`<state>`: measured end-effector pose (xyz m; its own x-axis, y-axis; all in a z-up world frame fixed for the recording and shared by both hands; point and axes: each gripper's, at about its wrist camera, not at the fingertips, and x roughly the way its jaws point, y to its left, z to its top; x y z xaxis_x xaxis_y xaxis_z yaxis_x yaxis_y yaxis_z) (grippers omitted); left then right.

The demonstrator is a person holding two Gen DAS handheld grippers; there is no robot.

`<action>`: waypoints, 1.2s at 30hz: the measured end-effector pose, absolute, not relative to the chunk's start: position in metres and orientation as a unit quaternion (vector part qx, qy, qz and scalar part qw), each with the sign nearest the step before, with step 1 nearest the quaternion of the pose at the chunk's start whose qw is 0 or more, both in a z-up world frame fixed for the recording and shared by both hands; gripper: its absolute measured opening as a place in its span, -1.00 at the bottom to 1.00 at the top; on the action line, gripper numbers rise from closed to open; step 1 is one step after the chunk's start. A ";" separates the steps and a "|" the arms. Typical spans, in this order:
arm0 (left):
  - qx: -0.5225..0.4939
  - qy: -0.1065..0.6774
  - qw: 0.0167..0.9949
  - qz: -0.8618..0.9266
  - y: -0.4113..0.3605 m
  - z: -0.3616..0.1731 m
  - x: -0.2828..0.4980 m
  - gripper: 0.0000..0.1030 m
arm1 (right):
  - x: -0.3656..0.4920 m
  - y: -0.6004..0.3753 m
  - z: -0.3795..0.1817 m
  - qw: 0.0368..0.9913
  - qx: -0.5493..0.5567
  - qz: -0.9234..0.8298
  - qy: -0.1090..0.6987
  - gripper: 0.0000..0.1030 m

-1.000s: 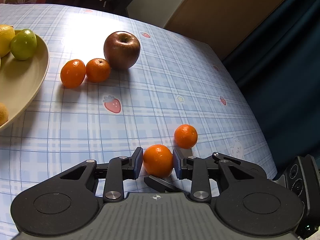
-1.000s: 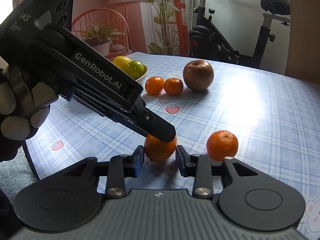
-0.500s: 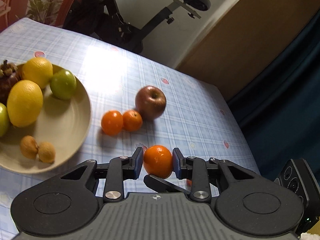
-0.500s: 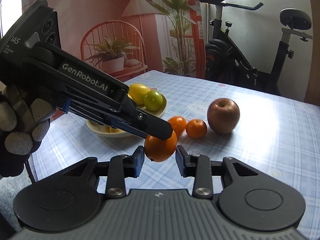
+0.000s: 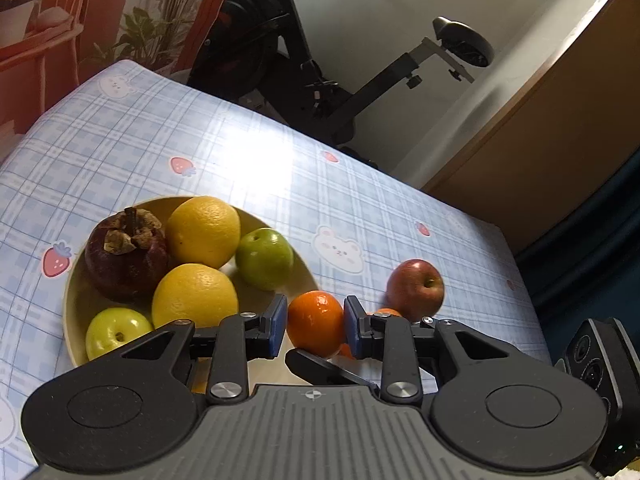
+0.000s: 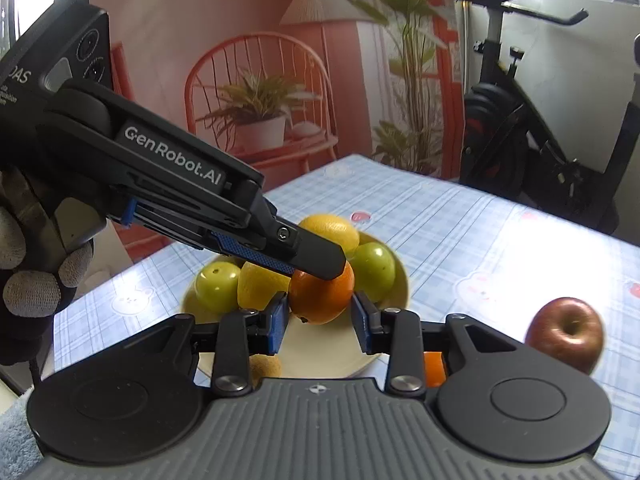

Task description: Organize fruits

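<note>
Over the near rim of the plate (image 5: pixel 74 300), both tools carry one mandarin (image 5: pixel 316 328) between them. The left hand-held gripper (image 5: pixel 316 330) pinches it from the sides. The right hand-held gripper (image 6: pixel 320 316) also seems to pinch it; its right pad looks barely in contact, so I'd call that grip uncertain. The plate already holds two lemons, green fruits and a dark mangosteen (image 5: pixel 126 254), so bare space is only at the side nearest the tools. I'd bring the mandarin lower into that gap before letting go, so it cannot roll off onto the surface (image 5: pixel 360 208), where the red apple (image 5: pixel 416 290) waits toward the far right edge.
</note>
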<state>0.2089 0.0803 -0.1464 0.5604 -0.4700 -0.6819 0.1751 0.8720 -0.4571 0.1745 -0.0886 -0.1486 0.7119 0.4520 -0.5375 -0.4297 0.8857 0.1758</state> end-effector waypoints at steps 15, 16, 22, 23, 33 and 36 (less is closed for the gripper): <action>-0.174 0.423 0.873 -0.167 0.089 -0.159 0.227 -0.38 | 0.199 -0.074 -0.171 0.925 -0.010 0.221 0.310 -0.32; -0.172 0.420 0.876 -0.165 0.088 -0.158 0.226 -0.38 | 0.197 -0.075 -0.171 0.926 -0.010 0.219 0.308 -0.32; -0.147 0.401 0.891 -0.156 0.084 -0.149 0.216 -0.38 | 0.166 -0.118 -0.154 0.940 0.057 0.193 0.277 -0.31; -0.138 0.397 0.894 -0.155 0.079 -0.146 0.213 -0.38 | 0.159 -0.129 -0.151 0.942 0.068 0.184 0.271 -0.31; -0.047 0.344 0.922 -0.170 0.022 -0.126 0.176 -0.37 | 0.063 -0.219 -0.147 0.965 0.095 0.070 0.236 -0.27; -0.042 0.336 0.924 -0.178 0.005 -0.125 0.166 -0.37 | 0.041 -0.232 -0.154 0.962 0.106 0.054 0.244 -0.27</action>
<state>0.1662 0.0046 -0.1253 0.7108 -0.3571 -0.6060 0.3006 0.9331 -0.1973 0.0412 -0.2323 -0.1541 0.8747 0.1562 -0.4587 -0.0522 0.9715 0.2312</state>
